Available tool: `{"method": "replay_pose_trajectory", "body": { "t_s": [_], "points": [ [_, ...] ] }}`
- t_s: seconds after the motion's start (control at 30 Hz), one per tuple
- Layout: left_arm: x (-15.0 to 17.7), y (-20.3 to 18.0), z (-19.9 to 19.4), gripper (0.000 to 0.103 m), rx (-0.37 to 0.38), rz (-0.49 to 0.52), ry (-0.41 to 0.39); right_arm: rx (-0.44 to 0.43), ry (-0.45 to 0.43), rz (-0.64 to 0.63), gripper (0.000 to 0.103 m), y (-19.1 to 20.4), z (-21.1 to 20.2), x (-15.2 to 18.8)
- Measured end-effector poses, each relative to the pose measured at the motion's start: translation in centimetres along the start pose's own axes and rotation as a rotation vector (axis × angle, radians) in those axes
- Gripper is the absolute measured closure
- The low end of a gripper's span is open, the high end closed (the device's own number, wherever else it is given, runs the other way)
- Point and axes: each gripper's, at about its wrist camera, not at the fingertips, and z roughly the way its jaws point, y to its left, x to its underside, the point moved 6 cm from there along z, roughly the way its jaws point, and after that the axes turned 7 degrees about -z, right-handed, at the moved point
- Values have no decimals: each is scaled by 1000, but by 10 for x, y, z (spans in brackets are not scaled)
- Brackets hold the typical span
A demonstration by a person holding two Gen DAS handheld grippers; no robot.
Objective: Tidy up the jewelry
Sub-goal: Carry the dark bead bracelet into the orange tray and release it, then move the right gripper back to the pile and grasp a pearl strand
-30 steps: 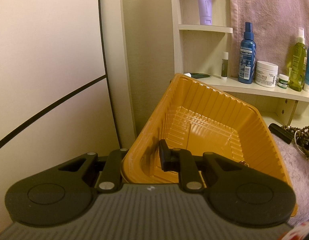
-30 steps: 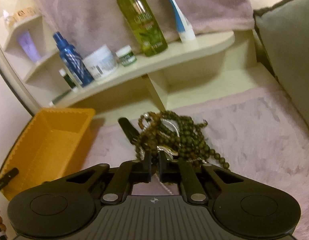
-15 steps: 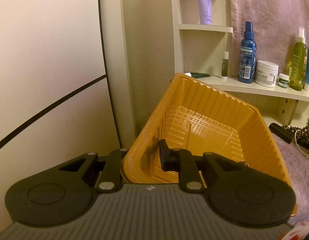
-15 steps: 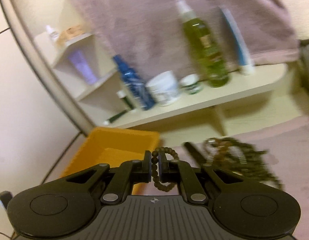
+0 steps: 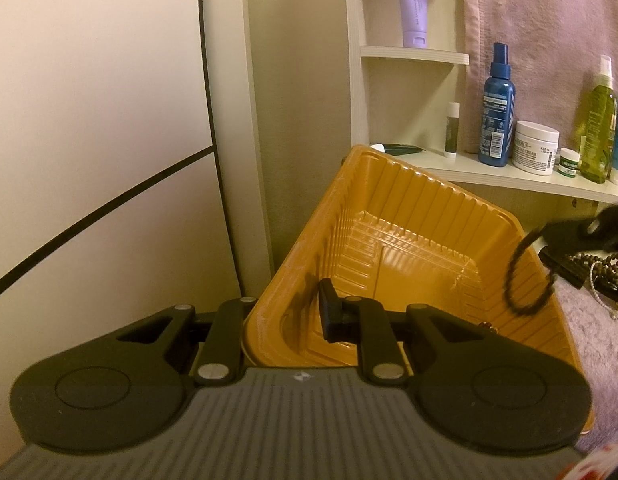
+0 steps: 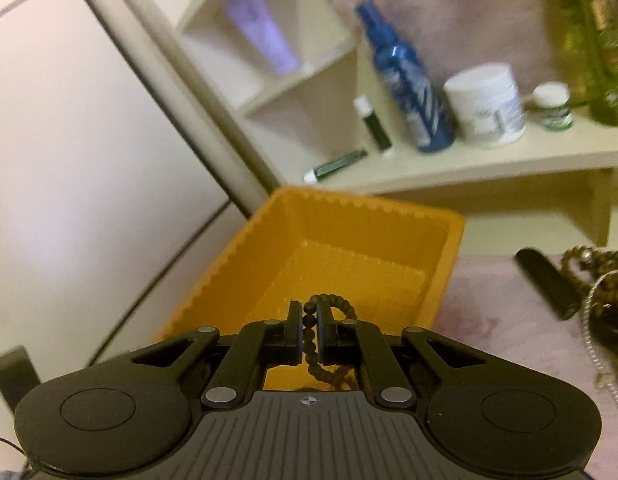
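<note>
The biggest thing here is the orange tray (image 5: 393, 216). It sits on a fuzzy pink cloth (image 6: 489, 344), tipped up a little toward the wall. The left gripper (image 5: 287, 316) has its fingers squeezed together on the near edge of the tray, one finger inside and one outside, and holds it in place.

Next in size is the pile of jewelry (image 6: 605, 304) on the cloth, well to the right of the tray. It has brown bead strings and a thin silver chain in it, all tangled. A black bar (image 6: 547, 282) lies just beside the pile.

Smaller again is the bead bracelet (image 6: 325, 344). The right gripper (image 6: 309, 334) has its fingers clamped on it, and the loop hangs just at the right edge of the tray, not in it yet. In the left view the same loop hangs dark against the tray's right side.

So I think the job is only starting. The tray looks almost empty, but a tiny gold bit (image 5: 487, 325) may lie near its edge. This bracelet must be dropped in, and the whole pile is left to sort.

On the shelf (image 5: 489, 172) stand bottles. The white jar (image 5: 535, 147) has a word that looks like "CREAM". The other labels are too small or blurry to read.
</note>
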Motion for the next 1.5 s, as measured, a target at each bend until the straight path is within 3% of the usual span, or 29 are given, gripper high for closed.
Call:
{"method": "replay_pose_trajectory", "body": {
  "t_s": [0.23, 0.3, 0.37, 0.57, 1.03, 1.33, 1.5],
  "points": [
    [0, 0, 1, 85, -2, 2, 2, 12, 34, -7, 91, -2, 13, 7],
    [1, 0, 1, 85, -2, 1, 3, 23, 20, -6, 73, -3, 9, 4],
    [1, -1, 1, 85, -3, 2, 4, 33, -3, -5, 63, -4, 1, 3],
    [0, -1, 1, 85, -2, 2, 5, 94, -25, 22, 61, -22, -32, 9],
    [-1, 0, 1, 85, -7, 12, 4, 355, 16, 84, 61, -90, -119, 60],
    [0, 1, 2, 84, -9, 13, 9, 421, 32, 46, 61, -110, -139, 63],
    [0, 1, 3, 84, -9, 11, 11, 405, 42, 9, 61, -109, -132, 62]
  ]
}}
